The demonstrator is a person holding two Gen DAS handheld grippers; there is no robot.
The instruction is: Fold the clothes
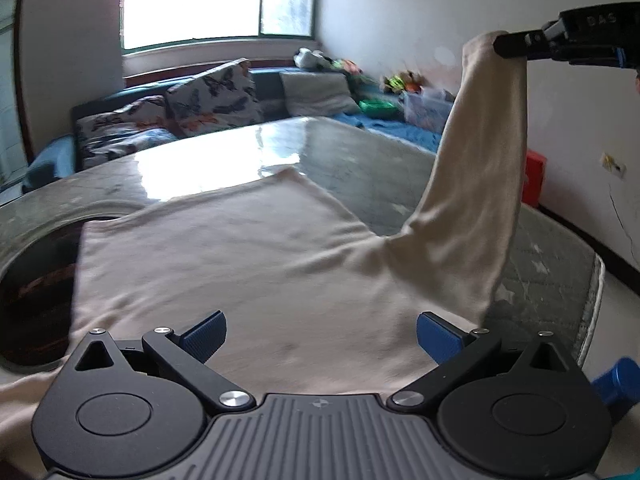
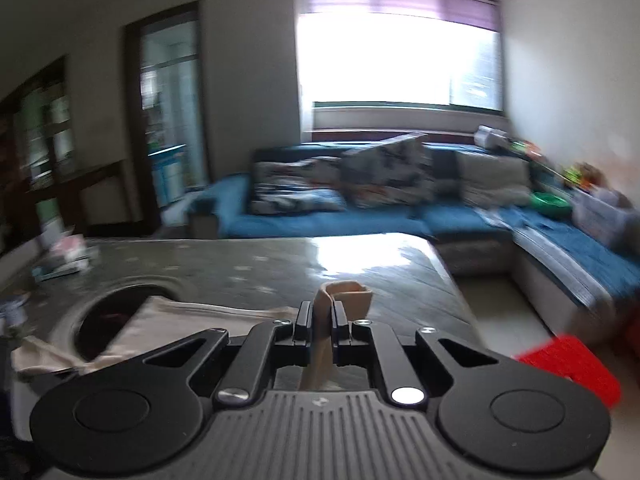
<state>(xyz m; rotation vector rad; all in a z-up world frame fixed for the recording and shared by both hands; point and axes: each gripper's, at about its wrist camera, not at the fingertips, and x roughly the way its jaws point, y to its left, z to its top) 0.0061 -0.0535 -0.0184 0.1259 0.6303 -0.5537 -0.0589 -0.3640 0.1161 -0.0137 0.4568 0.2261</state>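
Your right gripper [image 2: 320, 320] grips the raised sleeve [image 1: 476, 184]; left gripper [image 1: 320, 338] spread, empty. Lay the sleeve flat across the shirt [image 1: 240, 256], unwrinkled.

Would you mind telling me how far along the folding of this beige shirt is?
Early stage. Done: the beige shirt's body is spread flat on the table. In hand: the right hand-held gripper is shut on the sleeve cuff, holding the sleeve up off the table; the left hand-held gripper hovers open over the body. Left: laying the sleeve across, then every further fold.
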